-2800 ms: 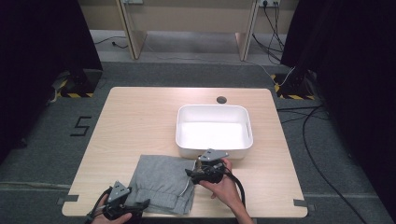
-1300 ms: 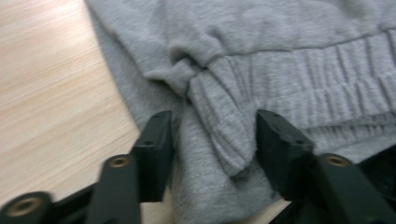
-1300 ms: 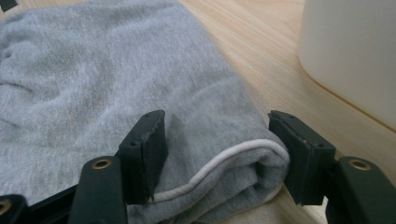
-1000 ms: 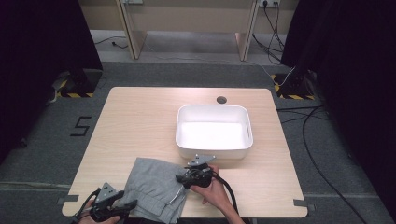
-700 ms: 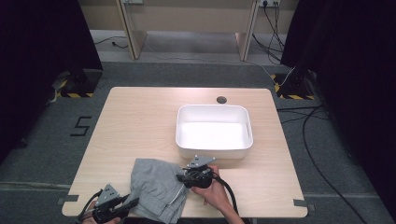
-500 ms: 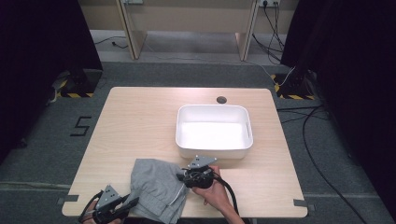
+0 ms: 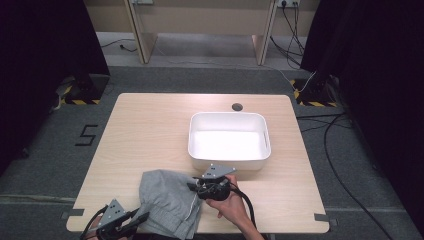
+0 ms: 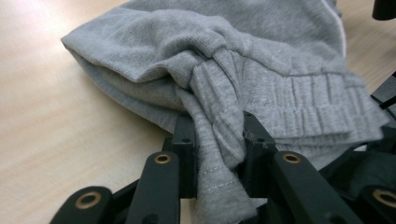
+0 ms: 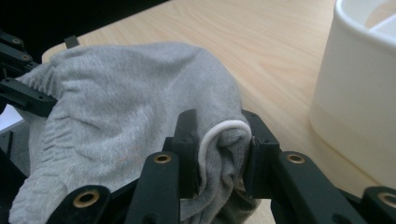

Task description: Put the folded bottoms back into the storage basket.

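From the high view, grey sweatpants (image 7: 167, 202) lie bunched at the near edge of the wooden counter (image 7: 150, 135), just in front of the white plastic tub (image 7: 229, 137). The right hand (image 7: 231, 209) reaches in from the bottom, angled up and leftward, its right gripper (image 7: 196, 187) at the garment's right edge; the left gripper (image 7: 141, 219) sits low at the near-left corner, pointing right. In the left gripper view, the left gripper (image 8: 218, 140) is clamped on a bunched fold of the ribbed waistband (image 8: 299, 107). In the right gripper view, the right gripper (image 9: 219, 140) pinches a fold with a white drawstring (image 9: 212, 137), the tub's wall (image 9: 355, 98) just beside it.
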